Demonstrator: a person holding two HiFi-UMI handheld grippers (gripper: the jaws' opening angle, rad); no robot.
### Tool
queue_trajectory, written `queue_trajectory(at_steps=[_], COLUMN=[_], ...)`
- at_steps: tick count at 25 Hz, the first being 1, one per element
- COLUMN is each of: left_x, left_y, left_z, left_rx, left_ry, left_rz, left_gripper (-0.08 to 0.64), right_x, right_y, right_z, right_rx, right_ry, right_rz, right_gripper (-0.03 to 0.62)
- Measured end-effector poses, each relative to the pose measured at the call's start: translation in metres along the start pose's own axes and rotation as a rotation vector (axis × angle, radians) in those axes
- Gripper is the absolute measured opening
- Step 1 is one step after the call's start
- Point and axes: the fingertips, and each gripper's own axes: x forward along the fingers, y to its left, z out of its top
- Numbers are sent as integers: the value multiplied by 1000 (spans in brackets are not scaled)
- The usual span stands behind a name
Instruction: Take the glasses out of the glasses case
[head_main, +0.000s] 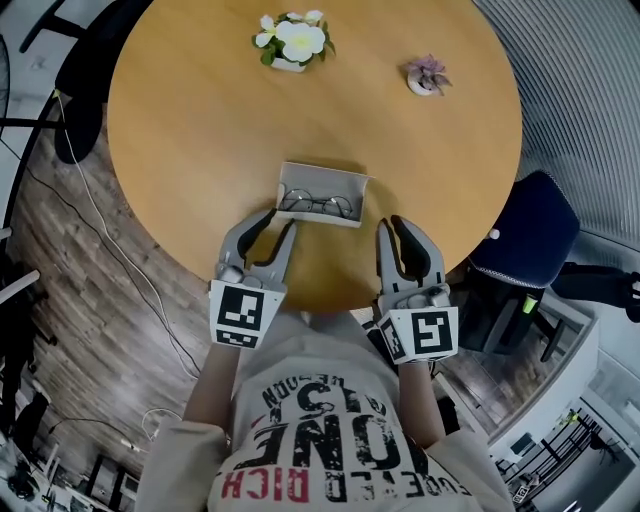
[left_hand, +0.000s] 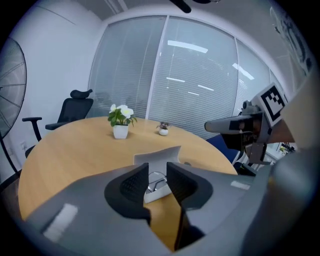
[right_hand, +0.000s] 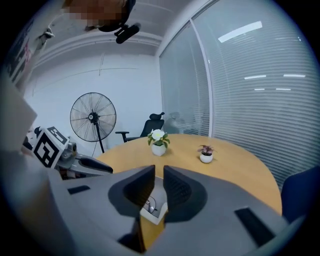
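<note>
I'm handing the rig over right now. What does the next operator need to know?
Left gripper: jaws apart, empty, by the case's near left corner.
Right gripper: jaws narrowly apart, empty, near the case's right end.
The case lies open on the table, with the glasses inside.
Done: case open.
Left: grip the glasses and lift them out.

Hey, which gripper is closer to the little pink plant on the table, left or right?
Right. The right gripper is over the near edge of the table, roughly below the pink plant in the head view; the left gripper is farther left, beside the glasses case.
</note>
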Motion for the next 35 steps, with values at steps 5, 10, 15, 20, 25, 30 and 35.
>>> queue_trajectory(at_steps=[5,10,15,20,25,30,35], left_x=[-22,-40,-48,-49,-43,-27,-4], left_y=[-7,-7,-7,-7,-7,-13,-23], left_z=[27,36,41,44,45,41,24], left_rx=[6,-6,14,38,106,235,421], left_ry=[-103,-140,-152,-147,-125,-50,65], left_rz=[18,41,48,52,38,-5,-73], left_gripper=[107,94,87,84,81,81,81], right_x=[-15,-29,-40,-42,-40,-39,-38], right_y=[10,18,17,18,18,15,10], right_z=[-4,-7,-13,-14,-15,-19,-24], right_rx=[34,88,122,116,116,138,156], right_ry=[-18,-32,-36,-37,-34,-27,-16], right_rz=[6,13,10,7,7,-4,-23], right_gripper=[60,57,57,57,57,57,57])
